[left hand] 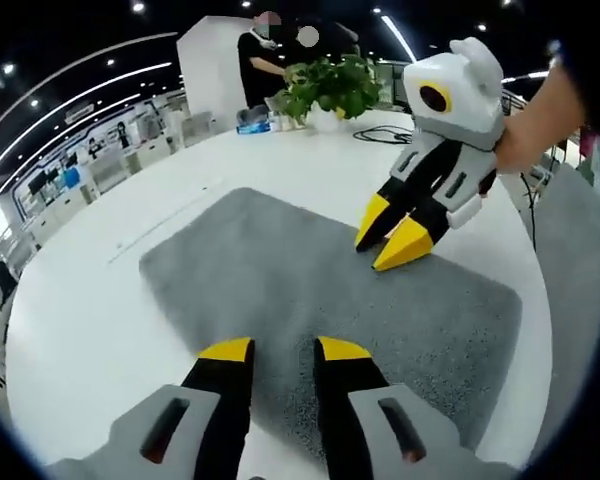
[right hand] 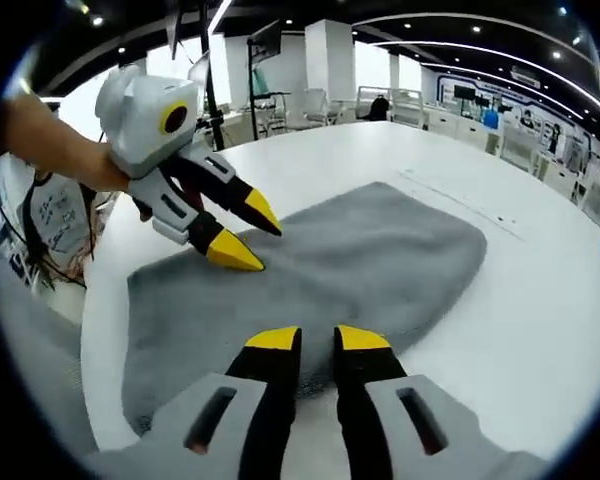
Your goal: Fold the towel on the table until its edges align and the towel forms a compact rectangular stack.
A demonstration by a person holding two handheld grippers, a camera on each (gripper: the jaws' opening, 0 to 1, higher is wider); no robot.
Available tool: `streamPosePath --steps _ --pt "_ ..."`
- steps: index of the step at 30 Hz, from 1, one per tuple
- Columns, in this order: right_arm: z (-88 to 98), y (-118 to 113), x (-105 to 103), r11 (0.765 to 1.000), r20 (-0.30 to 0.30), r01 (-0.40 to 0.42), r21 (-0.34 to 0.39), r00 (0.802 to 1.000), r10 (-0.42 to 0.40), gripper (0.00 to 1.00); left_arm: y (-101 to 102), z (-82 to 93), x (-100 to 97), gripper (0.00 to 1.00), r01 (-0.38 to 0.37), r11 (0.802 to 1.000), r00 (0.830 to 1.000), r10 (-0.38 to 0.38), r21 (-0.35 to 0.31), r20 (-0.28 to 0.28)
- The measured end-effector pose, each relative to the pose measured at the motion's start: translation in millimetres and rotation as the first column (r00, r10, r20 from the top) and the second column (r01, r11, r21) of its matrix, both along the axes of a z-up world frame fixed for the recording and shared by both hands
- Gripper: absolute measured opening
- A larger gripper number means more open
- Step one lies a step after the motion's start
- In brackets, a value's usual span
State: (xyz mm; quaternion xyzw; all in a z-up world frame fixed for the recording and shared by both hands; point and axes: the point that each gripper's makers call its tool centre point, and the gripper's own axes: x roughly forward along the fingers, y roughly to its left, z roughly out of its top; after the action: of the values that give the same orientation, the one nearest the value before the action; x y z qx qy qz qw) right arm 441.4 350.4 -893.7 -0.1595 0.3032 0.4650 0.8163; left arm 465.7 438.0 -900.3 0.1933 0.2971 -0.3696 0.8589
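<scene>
Bright open-plan office space with strip ceiling lights and white pillars stretches behind a large round white desk [left hand: 100,300]. No readable writing or brand mark shows on anything; blue signs on the far wall in the right gripper view are too blurred to read.

On the desk a grey fluffy rectangular towel [left hand: 310,290] lies spread flat in one layer, its corners rounded, taking up the middle of the surface.

In the left gripper view the left tool [left hand: 285,350], black with yellow tips, rises from the bottom over the near towel edge, its jaws slightly parted with nothing between them. Across the towel, the right tool [left hand: 392,240], white-bodied with yellow tips, points down at the towel's far side, tips touching or just above the pile, narrowly parted, held by a person's hand [left hand: 525,135].

In the right gripper view the right tool [right hand: 317,340] stands over its near towel edge, jaws narrowly parted and empty.

Behind, a green leafy potted plant [left hand: 330,85] sits at the desk's far edge, near a black cable [left hand: 385,133].
</scene>
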Motion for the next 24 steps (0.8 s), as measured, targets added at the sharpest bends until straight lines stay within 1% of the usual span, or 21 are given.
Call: streamPosePath --steps 1,2,4,5,9,12,14,15,18,19,21,24 --pt "-1.1 -3 -2 0.999 0.021 -0.015 -0.032 1.000 0.015 0.11 4 0.4 -0.8 0.24 -0.022 1.000 1.000 0.022 -0.002 -0.009" --pt "-0.6 -4 -4 1.000 0.027 -0.012 -0.028 1.000 0.012 0.11 8 0.9 -0.3 0.25 -0.041 0.999 0.999 0.041 -0.004 -0.012" --pt "-0.6 -6 -8 1.000 0.000 -0.004 -0.004 1.000 0.004 0.11 13 1.5 -0.6 0.25 -0.055 0.998 0.998 0.055 -0.008 -0.017" --pt "-2.1 -10 -9 1.000 -0.006 0.005 -0.009 1.000 -0.005 0.11 15 1.7 -1.6 0.24 -0.059 0.998 0.998 0.059 -0.004 -0.019" --pt "-4.1 -14 -12 1.000 -0.003 0.001 -0.031 1.000 -0.001 0.12 19 5.5 -4.5 0.24 -0.065 0.998 0.998 0.065 0.011 -0.006" --pt "-2.6 -15 -17 0.999 0.000 -0.010 -0.041 1.000 0.010 0.12 18 10.9 0.2 0.23 -0.089 0.996 0.996 0.089 -0.016 0.005" --pt "3.0 -12 -22 1.000 0.001 -0.011 -0.026 1.000 0.012 0.10 21 5.7 2.1 0.23 -0.111 0.994 0.994 0.111 -0.001 -0.010" --pt "4.2 -8 -29 1.000 -0.010 -0.029 -0.012 1.000 0.029 0.09 24 0.2 0.6 0.24 -0.122 0.992 0.992 0.122 0.026 -0.020" --pt "-2.2 -5 -47 0.994 -0.012 -0.089 -0.056 0.996 0.088 0.08 23 -2.0 -4.5 0.23 -0.126 0.992 0.991 0.126 0.011 -0.032" --pt "-2.9 -5 -51 0.994 -0.002 -0.087 -0.059 0.996 0.087 0.09 23 -0.5 -7.1 0.23 -0.124 0.992 0.992 0.124 0.008 -0.029" --pt "-3.3 -5 -56 0.996 -0.018 -0.081 -0.043 0.997 0.081 0.08 23 0.9 -12.3 0.23 -0.117 0.993 0.993 0.117 0.006 -0.029" --pt "-5.1 -7 -62 0.995 -0.012 -0.086 -0.054 0.996 0.085 0.08 23 6.3 -20.4 0.23 -0.099 0.995 0.995 0.098 -0.002 -0.023"
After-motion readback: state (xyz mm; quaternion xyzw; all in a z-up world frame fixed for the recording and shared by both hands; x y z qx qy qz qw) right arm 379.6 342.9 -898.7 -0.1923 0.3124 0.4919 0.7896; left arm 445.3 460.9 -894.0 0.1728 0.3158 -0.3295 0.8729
